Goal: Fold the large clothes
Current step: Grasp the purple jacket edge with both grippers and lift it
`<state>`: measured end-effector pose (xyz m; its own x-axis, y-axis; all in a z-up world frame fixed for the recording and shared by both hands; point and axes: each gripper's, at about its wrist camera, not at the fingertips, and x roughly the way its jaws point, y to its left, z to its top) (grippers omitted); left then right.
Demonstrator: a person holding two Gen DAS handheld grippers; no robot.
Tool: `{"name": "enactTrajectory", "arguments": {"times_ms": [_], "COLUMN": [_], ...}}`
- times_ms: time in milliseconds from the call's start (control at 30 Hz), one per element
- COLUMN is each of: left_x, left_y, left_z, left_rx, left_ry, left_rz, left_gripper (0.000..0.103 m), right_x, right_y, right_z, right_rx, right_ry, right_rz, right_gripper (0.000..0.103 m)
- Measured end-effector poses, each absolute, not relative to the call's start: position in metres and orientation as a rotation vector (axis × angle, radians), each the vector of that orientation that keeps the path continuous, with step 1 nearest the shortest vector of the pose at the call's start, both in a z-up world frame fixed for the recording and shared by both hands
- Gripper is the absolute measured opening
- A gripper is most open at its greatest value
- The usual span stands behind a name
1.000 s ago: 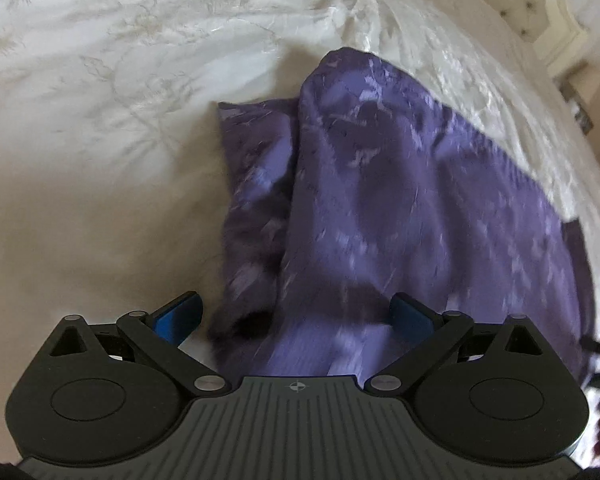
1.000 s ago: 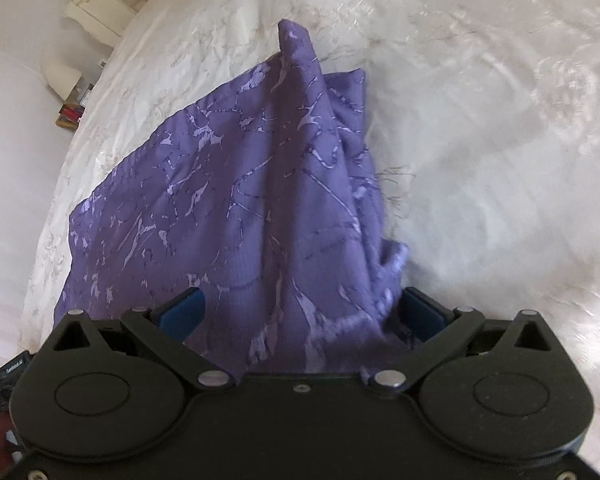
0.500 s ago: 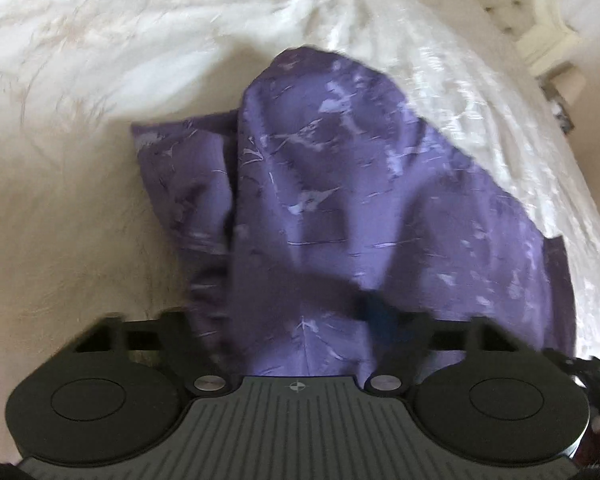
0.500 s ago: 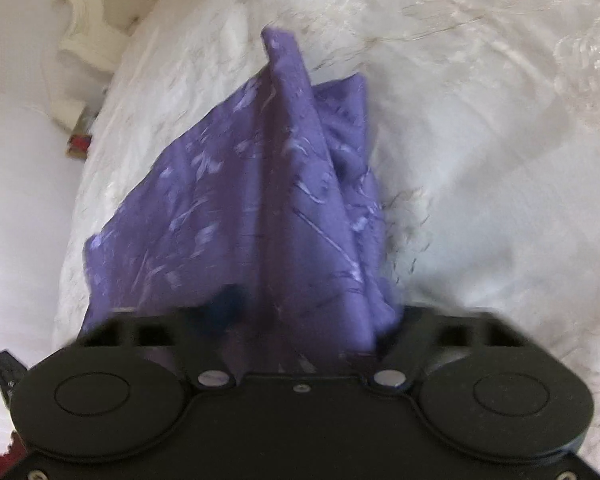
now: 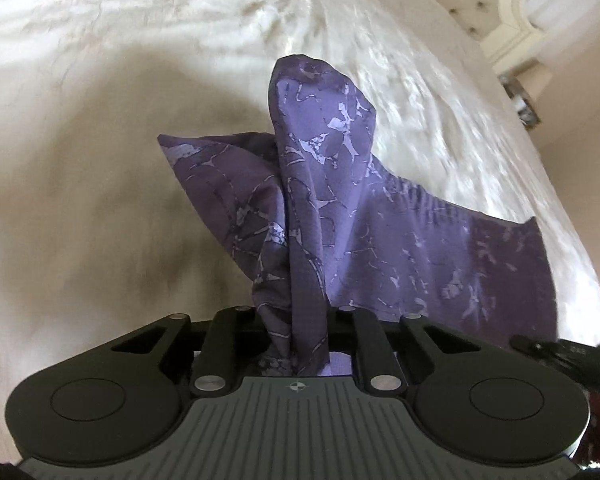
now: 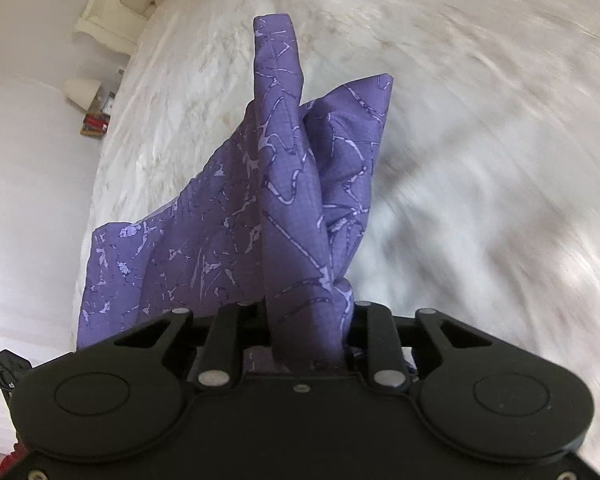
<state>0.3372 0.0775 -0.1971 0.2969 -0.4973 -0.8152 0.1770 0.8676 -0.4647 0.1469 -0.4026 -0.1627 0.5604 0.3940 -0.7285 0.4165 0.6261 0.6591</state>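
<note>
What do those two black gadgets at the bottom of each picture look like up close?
The left gripper is matte black plastic: two round discs, slim linkage bars with silver pins, and a grey ribbed plate bearing a small cross-in-circle mark. The right gripper has the same discs, bars and pins, but a plain black plate with small screws. Its fingers are hidden.

Soft daylight, motion-blurred bedspread [image 5: 100,80], dark shadow under purple cloth [image 5: 340,216], fisheye-curved edges

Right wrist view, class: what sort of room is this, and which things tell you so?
Most likely a bedroom. A white embroidered bedspread covers a wide bed, a cream tufted headboard stands at its far end, and a small lamp sits beside the bed.
</note>
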Motion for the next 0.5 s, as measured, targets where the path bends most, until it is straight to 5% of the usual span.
{"name": "enactTrajectory", "arguments": {"times_ms": [367, 500], "left_x": [0.219, 0.218], "left_y": [0.096, 0.101], "left_z": [-0.208, -0.230], "left_rx": [-0.269, -0.228], "left_ry": [1.288, 1.287], "left_rz": [-0.462, -0.374], "left_gripper": [0.020, 0.050], "right_x": [0.027, 0.021], "right_y": [-0.398, -0.391], "right_z": [-0.165, -0.182], "right_rx": [0.916, 0.841], "right_ry": [1.179, 1.193], "right_rz": [-0.012, -0.067], "right_gripper": [0.037, 0.058]}}
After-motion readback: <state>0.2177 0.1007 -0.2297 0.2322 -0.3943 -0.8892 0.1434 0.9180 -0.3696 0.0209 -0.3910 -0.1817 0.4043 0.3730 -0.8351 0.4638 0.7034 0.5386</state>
